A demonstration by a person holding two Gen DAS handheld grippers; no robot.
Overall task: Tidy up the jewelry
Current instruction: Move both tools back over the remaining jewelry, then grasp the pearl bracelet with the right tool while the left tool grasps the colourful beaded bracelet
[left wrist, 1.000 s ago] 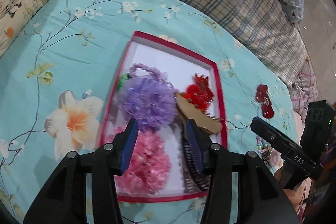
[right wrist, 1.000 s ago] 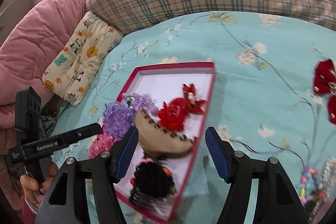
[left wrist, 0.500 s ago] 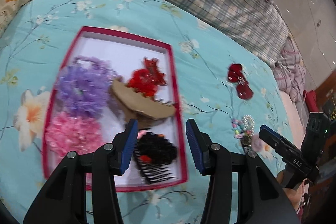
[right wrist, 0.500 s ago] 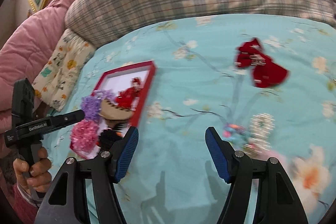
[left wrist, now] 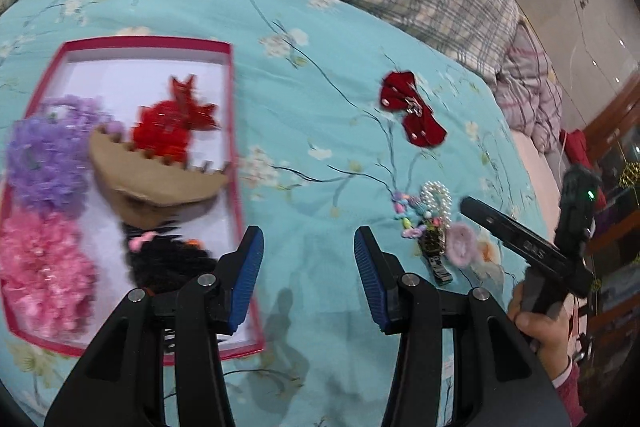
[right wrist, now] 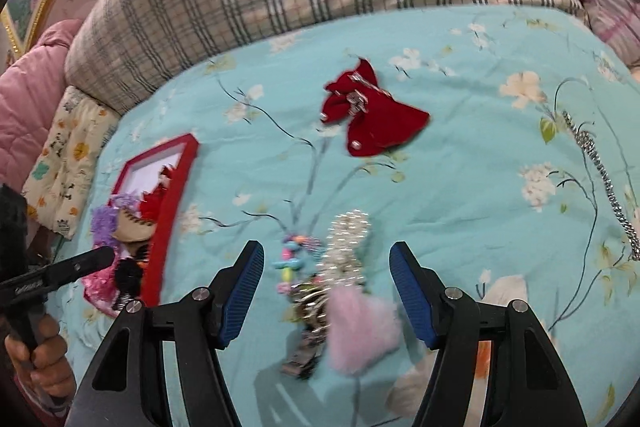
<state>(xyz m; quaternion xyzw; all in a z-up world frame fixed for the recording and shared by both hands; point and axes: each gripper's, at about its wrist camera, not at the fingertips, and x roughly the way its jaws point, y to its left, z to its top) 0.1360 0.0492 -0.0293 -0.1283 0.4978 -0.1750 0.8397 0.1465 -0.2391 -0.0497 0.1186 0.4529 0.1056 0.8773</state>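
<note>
I tilt my right gripper [right wrist: 326, 291] down over the pearl-and-bead jewelry pile [right wrist: 320, 267], jaws spread, narrowing, nothing pinched; left gripper [left wrist: 308, 271] at nine o'clock, jaws apart, empty.

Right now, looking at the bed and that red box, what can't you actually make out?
- Clip pile, right wrist view: blurred; a pink puff covers part, so single pieces can't be told.
- Red box, left wrist view: its near corner is behind the left hand-held gripper.
- Black comb, same view: motion-smeared.
- Sparkly chain, right wrist view: runs off the right edge.
</note>
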